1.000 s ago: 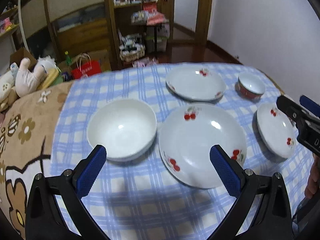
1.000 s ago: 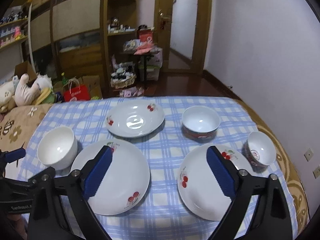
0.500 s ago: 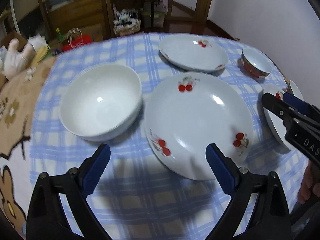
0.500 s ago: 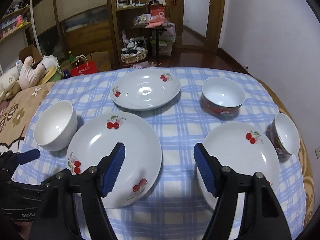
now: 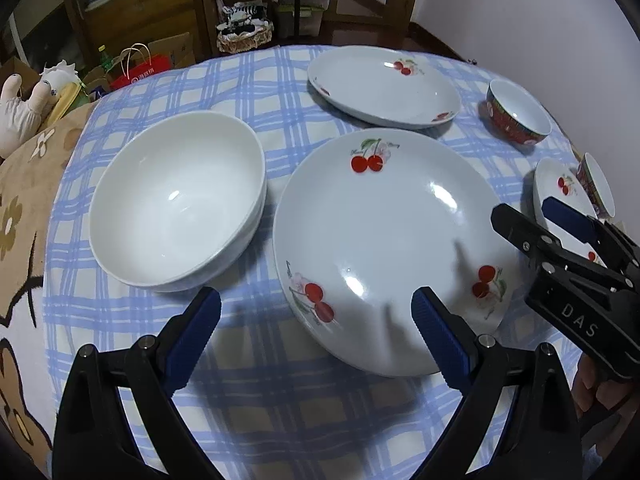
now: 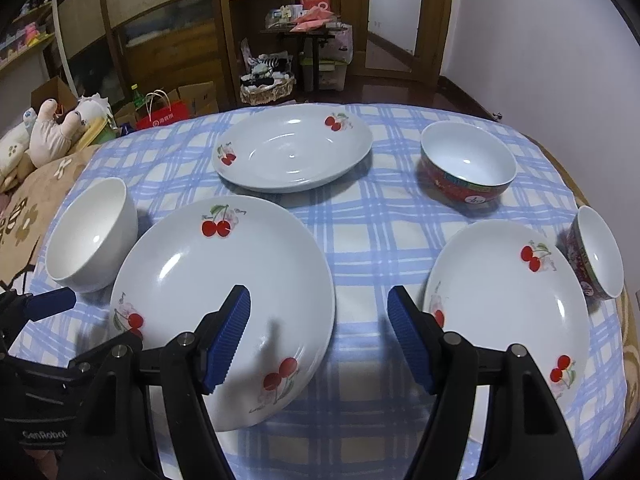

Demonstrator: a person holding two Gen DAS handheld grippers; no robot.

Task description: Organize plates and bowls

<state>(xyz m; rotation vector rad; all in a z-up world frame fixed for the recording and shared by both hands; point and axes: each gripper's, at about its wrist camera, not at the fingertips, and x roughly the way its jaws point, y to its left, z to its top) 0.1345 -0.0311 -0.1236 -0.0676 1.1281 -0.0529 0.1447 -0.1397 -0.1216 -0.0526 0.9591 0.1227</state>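
**Both grippers low over the checked cloth, nothing in hand yet**

You are working in a cluttered room with wooden shelving behind, over a surface (image 6: 360,240) covered by a blue-checked cloth. Your left gripper (image 5: 316,312) is spread wide and holds nothing; its right finger overlaps the near rim of the big cherry plate (image 5: 384,240) and its left finger sits below the white bowl (image 5: 176,200), so it frames the gap between them. Your right gripper (image 6: 318,332) has just been closing to a medium spread, with only cloth between its fingers, and it grips nothing. It hangs over the strip between the big cherry plate and the right-hand cherry plate (image 6: 508,300).

Further out, a third cherry plate (image 6: 292,148) lies at the back, a red-sided bowl (image 6: 468,168) sits beside it, and a smaller red bowl (image 6: 596,252) stands against the right plate's far edge.

The dishes lie singly, well spread, so stacking has not begun. The three plates match, which suggests they belong in one pile. Each gripper looks placed to take a plate by its near rim, where thin, slick porcelain could slip.
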